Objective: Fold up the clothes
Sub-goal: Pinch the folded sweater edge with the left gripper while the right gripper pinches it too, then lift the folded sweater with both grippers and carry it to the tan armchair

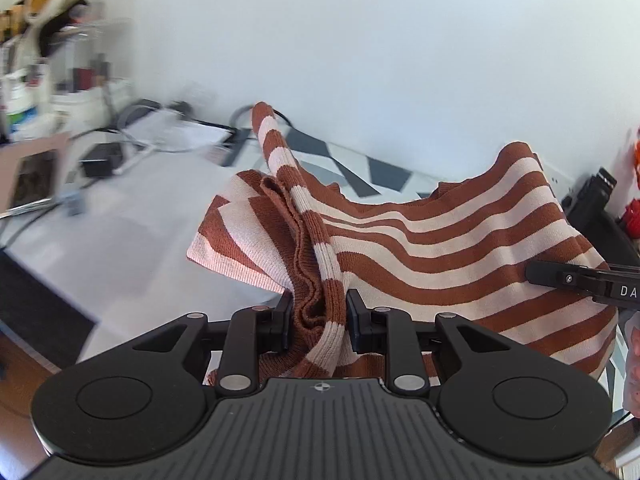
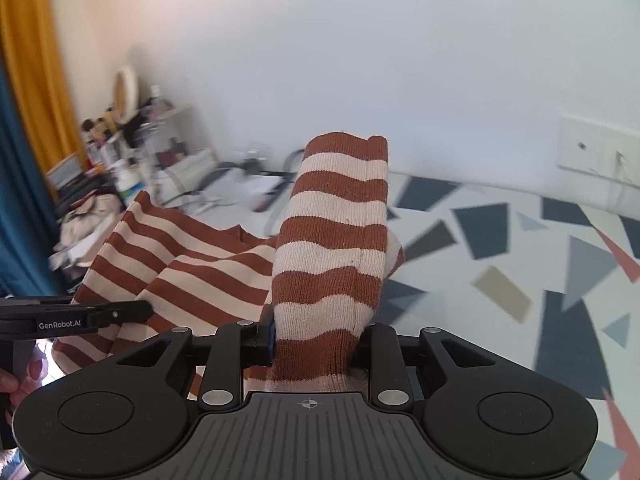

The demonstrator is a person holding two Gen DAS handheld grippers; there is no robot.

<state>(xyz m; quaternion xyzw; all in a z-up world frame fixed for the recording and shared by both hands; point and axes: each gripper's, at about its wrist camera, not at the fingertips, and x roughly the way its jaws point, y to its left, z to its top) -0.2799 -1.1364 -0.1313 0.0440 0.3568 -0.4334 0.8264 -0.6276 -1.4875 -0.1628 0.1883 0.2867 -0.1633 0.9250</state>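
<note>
While lifted, striped sweater (image 1: pixel 440 240) spans both | left claw (image 1: pixel 318 320) clamps bunched fabric | right claw (image 2: pixel 316 340) clamps sleeve

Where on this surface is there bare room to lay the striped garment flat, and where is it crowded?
Bare: the patterned cloth right of the garment, out to the wall; also the white tabletop left of it. Crowded: the far left end, with cables, papers and a shelf of bottles.

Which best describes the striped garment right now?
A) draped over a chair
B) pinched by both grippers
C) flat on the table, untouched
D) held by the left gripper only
B: the left gripper and right gripper each clamp a bunch of the striped garment.
</note>
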